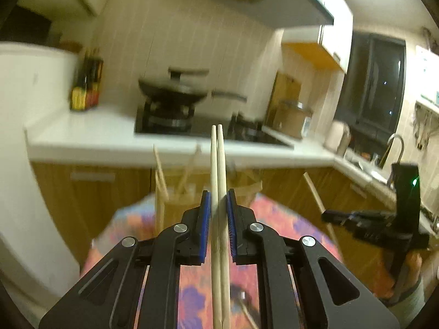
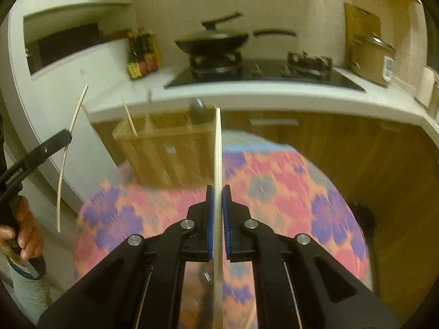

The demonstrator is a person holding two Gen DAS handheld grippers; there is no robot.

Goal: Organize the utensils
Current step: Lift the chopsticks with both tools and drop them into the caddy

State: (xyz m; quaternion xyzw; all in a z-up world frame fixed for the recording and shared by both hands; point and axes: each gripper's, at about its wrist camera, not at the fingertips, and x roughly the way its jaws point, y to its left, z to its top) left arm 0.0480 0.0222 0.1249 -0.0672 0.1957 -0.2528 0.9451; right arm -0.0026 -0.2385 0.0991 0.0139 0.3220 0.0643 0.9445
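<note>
Both hands are up over the round table with the pink-and-purple flowered cloth (image 2: pixel 288 181). The left gripper (image 1: pixel 218 200) has its blue pads clamped on a pair of pale wooden chopsticks (image 1: pixel 218 159), sticking straight out ahead side by side. The right gripper (image 2: pixel 216 196) is squeezed nearly closed on a single pale wooden chopstick (image 2: pixel 218 148), tip aimed toward the slatted bamboo utensil holder (image 2: pixel 167 150) at the table's far edge. That holder already has a few sticks and a dark-handled utensil standing in it. Everything's pretty motion-blurred, kitchen counter (image 2: pixel 274 98) and black wok (image 2: pixel 211 42) behind.
</note>
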